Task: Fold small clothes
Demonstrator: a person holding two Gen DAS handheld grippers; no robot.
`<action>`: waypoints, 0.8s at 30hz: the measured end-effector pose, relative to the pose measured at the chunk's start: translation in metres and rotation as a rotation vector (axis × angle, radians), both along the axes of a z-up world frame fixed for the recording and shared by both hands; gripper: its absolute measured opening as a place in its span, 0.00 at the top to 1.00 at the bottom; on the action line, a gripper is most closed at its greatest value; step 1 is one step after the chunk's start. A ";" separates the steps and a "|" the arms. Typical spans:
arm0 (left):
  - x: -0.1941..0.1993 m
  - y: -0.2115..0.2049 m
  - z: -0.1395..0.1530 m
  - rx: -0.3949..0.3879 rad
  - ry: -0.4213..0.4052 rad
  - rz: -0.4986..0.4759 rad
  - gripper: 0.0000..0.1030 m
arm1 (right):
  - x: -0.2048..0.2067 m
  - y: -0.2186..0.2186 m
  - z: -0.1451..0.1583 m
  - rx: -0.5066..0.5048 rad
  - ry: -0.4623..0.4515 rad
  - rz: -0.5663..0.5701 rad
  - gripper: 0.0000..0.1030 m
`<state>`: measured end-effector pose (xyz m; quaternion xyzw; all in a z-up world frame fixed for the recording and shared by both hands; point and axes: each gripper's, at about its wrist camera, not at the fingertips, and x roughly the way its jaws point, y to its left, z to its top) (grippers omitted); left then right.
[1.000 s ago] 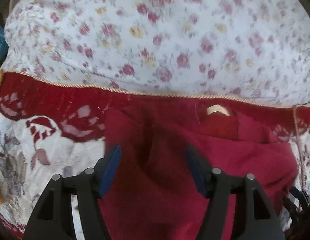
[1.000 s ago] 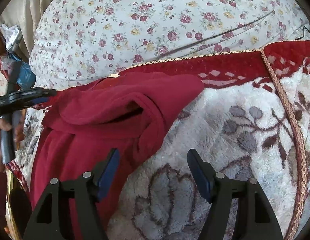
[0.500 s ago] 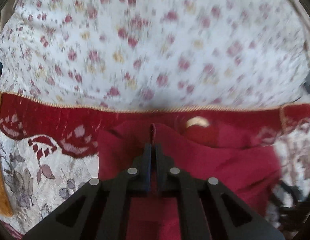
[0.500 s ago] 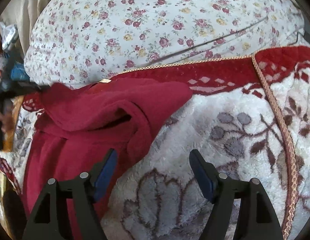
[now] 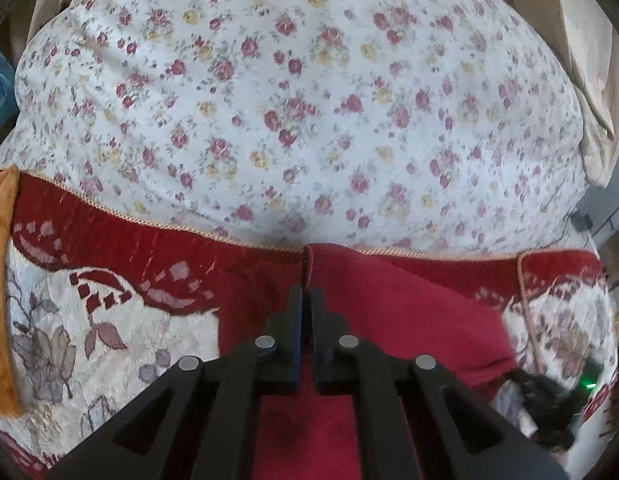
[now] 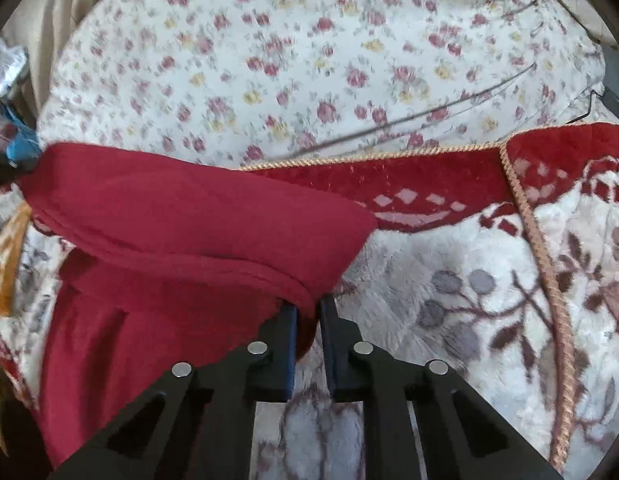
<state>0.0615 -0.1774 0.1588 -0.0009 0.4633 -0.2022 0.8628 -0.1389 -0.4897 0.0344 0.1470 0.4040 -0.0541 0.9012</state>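
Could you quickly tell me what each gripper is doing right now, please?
Left gripper: closed on the red garment.
Right gripper: closed on the same garment's edge.

Garment (image 6: 181, 232) on blanket (image 6: 449, 304); quilt (image 6: 309, 60) behind; blanket's edge overlapping quilt

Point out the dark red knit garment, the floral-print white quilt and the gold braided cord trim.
dark red knit garment (image 6: 197, 216), right wrist view, on its lifted upper fold.
floral-print white quilt (image 5: 309, 100), left wrist view, mid-surface.
gold braided cord trim (image 6: 545, 256), right wrist view, on the blanket's edging.
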 end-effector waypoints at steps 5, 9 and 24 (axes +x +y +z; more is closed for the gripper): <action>-0.004 -0.003 -0.078 0.048 0.110 -0.003 0.97 | -0.017 0.005 -0.032 -0.012 0.143 0.008 0.92; -0.007 -0.004 -0.115 0.102 0.107 0.004 0.97 | -0.035 -0.020 -0.022 0.092 0.147 -0.083 0.73; -0.006 0.013 -0.124 0.072 0.113 0.021 0.84 | -0.007 0.014 -0.035 -0.019 0.158 -0.014 0.61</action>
